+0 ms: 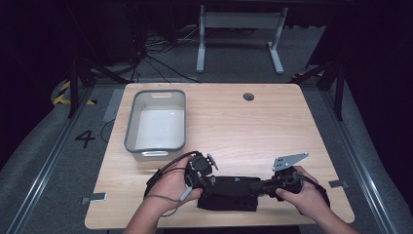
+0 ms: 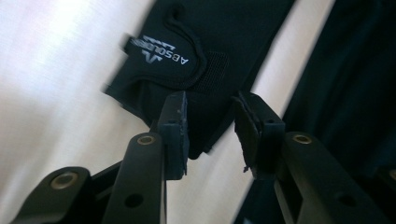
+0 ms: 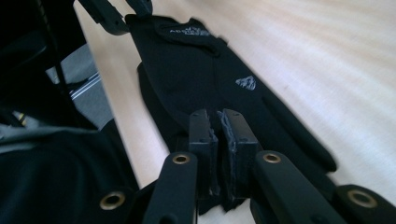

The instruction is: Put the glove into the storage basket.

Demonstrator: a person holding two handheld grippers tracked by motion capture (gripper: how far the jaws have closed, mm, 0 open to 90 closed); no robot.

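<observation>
From the high view, a black glove [image 1: 229, 192] lies flat on the table [image 1: 234, 126], near its front edge and well apart from the grey bin [image 1: 157, 124] that stands toward the far left. The left claw [image 1: 207, 178] sits at the glove's left end and the right claw [image 1: 258, 186] at its right end, each gripped in a hand. In the left gripper view, the glove [image 2: 205, 56] lies just ahead with its cuff and white logo nearest; the left claw [image 2: 211, 128] stands partly open, its pads apart on either side of the cuff's corner and pressing on nothing. In the right gripper view, the glove [image 3: 219, 88] stretches away along the table, its finger end nearest; the right claw [image 3: 219, 135] is almost closed over that end, only a thin slit between the pads, and whether fabric is pinched there I cannot tell. The left claw [image 3: 123, 14] shows at the glove's far end.
</observation>
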